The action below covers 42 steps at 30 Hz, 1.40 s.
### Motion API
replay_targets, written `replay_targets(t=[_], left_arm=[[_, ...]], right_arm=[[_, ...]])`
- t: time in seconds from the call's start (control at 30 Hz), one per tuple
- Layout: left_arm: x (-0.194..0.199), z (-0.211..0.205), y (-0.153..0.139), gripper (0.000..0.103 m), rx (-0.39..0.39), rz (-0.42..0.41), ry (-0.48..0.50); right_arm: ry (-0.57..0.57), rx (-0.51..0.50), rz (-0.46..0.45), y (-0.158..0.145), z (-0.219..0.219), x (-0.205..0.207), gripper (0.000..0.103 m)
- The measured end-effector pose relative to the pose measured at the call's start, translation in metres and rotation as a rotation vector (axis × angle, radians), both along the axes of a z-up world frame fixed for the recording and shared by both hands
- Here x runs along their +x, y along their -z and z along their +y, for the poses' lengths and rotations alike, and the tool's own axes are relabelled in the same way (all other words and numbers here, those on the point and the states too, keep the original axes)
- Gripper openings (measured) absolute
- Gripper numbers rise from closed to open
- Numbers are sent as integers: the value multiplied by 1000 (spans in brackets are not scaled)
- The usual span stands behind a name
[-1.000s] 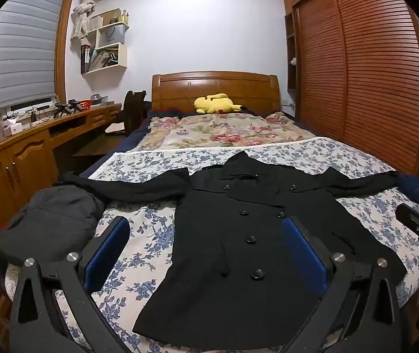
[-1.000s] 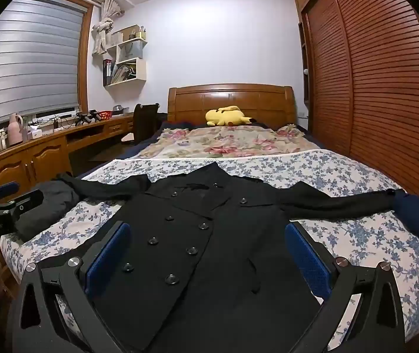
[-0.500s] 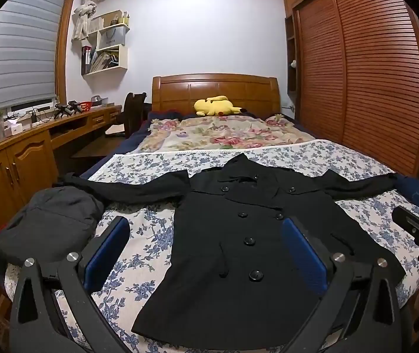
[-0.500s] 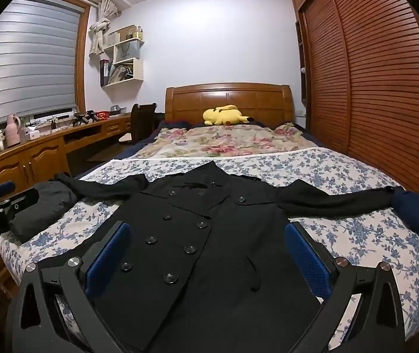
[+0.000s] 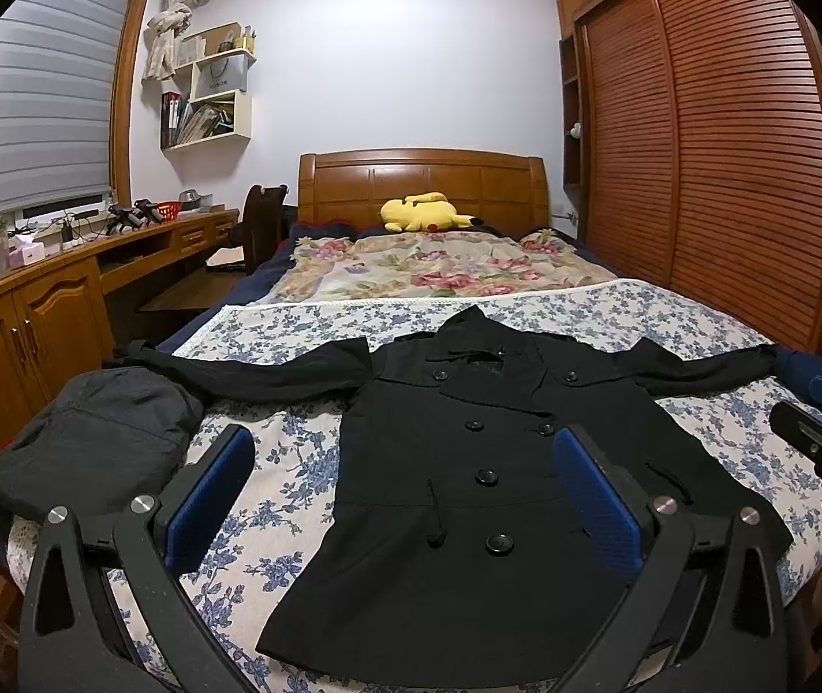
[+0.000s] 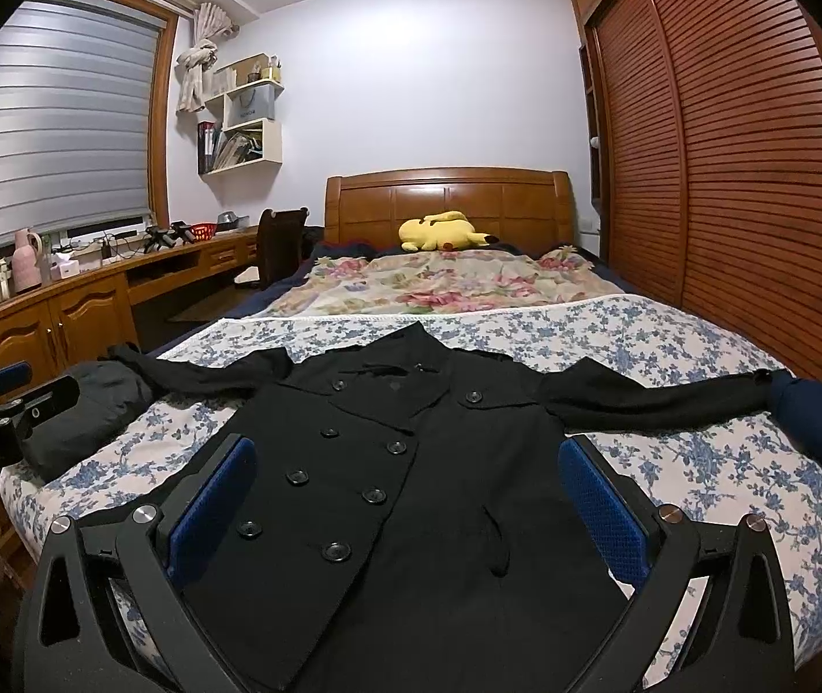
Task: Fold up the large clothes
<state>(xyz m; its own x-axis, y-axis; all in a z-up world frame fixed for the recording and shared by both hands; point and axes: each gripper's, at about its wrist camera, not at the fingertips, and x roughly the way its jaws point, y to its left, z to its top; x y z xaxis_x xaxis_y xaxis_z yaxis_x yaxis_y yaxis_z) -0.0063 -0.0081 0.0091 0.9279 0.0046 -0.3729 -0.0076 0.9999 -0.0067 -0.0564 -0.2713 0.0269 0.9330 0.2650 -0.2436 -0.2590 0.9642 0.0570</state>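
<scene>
Black coat lies flat on the bed, front side up, with its buttons showing. Its two sleeves stick out to the sides, one toward the wooden cupboards and one toward the big closet doors. I think it is spread out like this so it is easy to fold, and no fold is made yet.

A dark gray piece of clothing sits in a lump at the bed's near left corner, just beside the end of one sleeve. A dark blue cloth lies at the end of the other sleeve. A yellow plush toy rests far back by the headboard, well apart from the coat.

Both claws hang in the air over the bottom part of the coat. The left claw is spread wide, with its blue pads far apart, and it holds nothing. The right claw is spread wide too and touches nothing. They look ready to reach down, maybe for the hem or a sleeve, but that is only my guess.
</scene>
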Motion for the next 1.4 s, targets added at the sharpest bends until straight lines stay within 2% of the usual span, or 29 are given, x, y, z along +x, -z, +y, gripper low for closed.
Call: replay_targets(t=[1.4], left_arm=[[-5, -5, -4, 103, -3, -20, 2]], right_arm=[[-1, 7, -14, -2, 2, -3, 103]])
